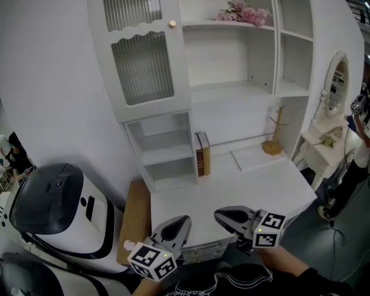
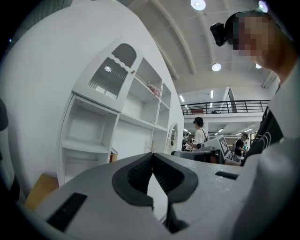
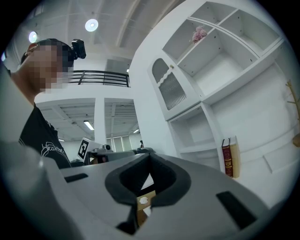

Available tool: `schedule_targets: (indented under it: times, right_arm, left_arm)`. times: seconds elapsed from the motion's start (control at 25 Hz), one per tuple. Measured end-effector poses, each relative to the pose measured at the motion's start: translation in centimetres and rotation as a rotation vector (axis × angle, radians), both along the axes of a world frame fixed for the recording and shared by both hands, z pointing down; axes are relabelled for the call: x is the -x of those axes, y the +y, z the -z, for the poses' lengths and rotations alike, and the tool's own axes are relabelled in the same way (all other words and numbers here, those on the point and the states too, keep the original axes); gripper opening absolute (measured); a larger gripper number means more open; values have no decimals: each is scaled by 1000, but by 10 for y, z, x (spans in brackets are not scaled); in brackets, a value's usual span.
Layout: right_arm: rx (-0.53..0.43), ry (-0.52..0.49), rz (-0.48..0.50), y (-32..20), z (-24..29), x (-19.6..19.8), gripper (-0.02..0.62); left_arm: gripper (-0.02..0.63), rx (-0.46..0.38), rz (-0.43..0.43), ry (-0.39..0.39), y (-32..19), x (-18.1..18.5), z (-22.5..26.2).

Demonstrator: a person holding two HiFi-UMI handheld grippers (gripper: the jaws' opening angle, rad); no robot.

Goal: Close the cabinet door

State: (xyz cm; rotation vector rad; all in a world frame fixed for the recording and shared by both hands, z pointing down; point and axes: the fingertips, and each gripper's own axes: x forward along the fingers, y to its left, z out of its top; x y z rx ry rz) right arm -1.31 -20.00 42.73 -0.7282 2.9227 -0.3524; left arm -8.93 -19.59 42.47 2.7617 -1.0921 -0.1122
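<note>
Grey left claw (image 1: 184,220) and right claw (image 1: 219,214), black pads (image 2: 138,177) (square-marker cubes (image 1: 153,261))

2 books (image 1: 202,153) on desk (image 1: 254,191), flowers (image 1: 244,13) on top shelf (image 1: 202,25)

Bright, even indoor light from round ceiling lamps (image 2: 198,4), with no hard shadows. The white cabinet (image 1: 219,110) nearly washes out against the white wall (image 1: 52,69). Both gripper views bend hard at the edges and have dark corners. Their nearest parts are slightly soft, the background sharper. The head view curves too.
</note>
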Motion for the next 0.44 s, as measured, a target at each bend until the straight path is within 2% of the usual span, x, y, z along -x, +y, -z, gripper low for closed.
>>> schedule_targets:
  times: [0.44]
  right_arm:
    - [40, -4, -14, -8, -13, 4, 3]
  left_arm:
    - [5, 18, -12, 0, -4, 1, -10]
